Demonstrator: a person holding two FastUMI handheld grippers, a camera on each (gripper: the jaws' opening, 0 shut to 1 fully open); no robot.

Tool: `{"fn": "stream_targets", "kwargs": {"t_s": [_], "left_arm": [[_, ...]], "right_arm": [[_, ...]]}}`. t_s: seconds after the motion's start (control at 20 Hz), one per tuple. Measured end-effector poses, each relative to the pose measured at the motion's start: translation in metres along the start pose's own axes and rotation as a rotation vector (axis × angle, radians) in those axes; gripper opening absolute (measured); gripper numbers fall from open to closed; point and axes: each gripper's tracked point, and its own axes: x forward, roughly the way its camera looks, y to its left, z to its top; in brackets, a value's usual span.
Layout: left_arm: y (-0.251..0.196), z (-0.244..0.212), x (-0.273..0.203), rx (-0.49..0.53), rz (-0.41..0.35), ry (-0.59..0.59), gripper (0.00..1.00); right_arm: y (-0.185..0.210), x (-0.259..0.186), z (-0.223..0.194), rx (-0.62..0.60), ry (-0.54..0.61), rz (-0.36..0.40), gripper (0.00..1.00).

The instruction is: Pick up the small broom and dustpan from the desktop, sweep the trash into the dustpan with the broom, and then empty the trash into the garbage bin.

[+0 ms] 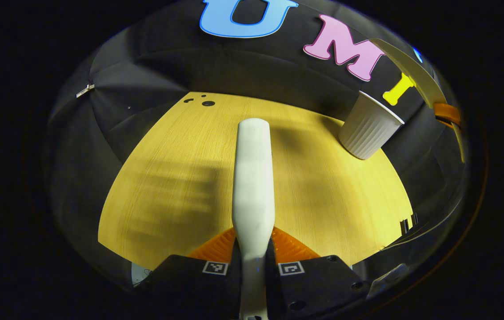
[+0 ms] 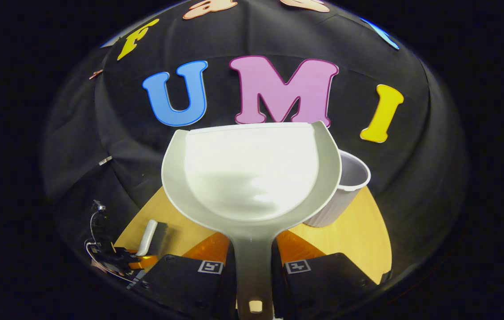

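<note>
Right gripper view has my right gripper [image 2: 254,266] clamped on the white plastic dustpan [image 2: 252,173] at centre frame, its pan looking empty, near the white ribbed bin [image 2: 345,195], so emptying seems done, while my left gripper [image 1: 252,266] grips the white broom handle [image 1: 252,178].

We are seeing a white dustpan [image 2: 252,173], white broom [image 1: 253,178], white ribbed garbage bin [image 1: 370,132], and yellow wood-grain surface [image 1: 181,178].
</note>
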Motion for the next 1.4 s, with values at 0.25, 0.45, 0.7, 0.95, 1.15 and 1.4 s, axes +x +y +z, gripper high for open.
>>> {"fn": "stream_targets", "kwargs": {"t_s": [0.25,0.45,0.7,0.95,1.15,1.4], "left_arm": [[0.008,0.003,0.005,-0.012,0.039,-0.01,0.27],[0.012,-0.005,0.016,-0.026,0.061,0.023,0.27],[0.015,-0.015,0.046,0.014,0.087,0.1,0.26],[0.017,-0.018,0.082,0.084,0.109,0.19,0.27],[0.008,-0.013,0.105,0.12,0.108,0.217,0.28],[0.002,-0.012,0.125,0.19,0.14,0.228,0.28]], "right_arm": [[-0.011,0.01,-0.056,-0.025,0.22,0.074,0.36],[-0.028,0.02,-0.094,-0.04,0.344,0.097,0.36],[-0.043,0.058,-0.144,0.005,0.414,0.042,0.36],[-0.071,0.09,-0.195,0.072,0.494,-0.033,0.36],[-0.076,0.101,-0.217,0.097,0.545,-0.05,0.36],[-0.082,0.108,-0.223,0.087,0.538,-0.062,0.37]]}}
